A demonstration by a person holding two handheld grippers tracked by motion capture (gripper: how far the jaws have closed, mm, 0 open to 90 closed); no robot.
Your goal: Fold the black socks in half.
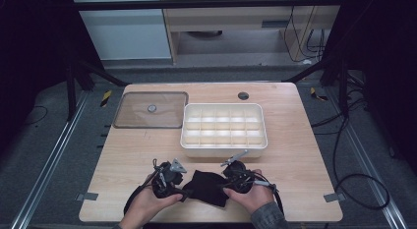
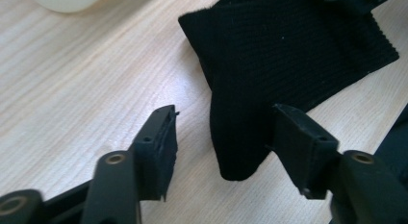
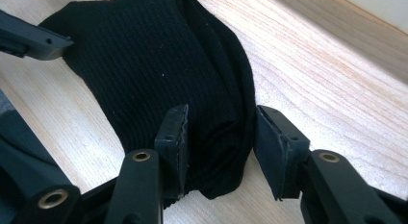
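Between both tools: black ribbed knit sock (image 1: 209, 187), rumpled, on pale woodgrain table (image 1: 295, 155); jaws half-wide, straddling fabric.

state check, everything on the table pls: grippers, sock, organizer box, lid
left gripper: jaws apart around the sock's end, not pressing
right gripper: jaws straddling the sock's other end, grip unclear
black sock: flat on the table, bunched
compartment box: open, empty
clear lid: off, lying flat left of the box

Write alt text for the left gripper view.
A black sock lies on a light wooden table, one end reaching between the left gripper's two black jaws, which stand apart around it without pressing.
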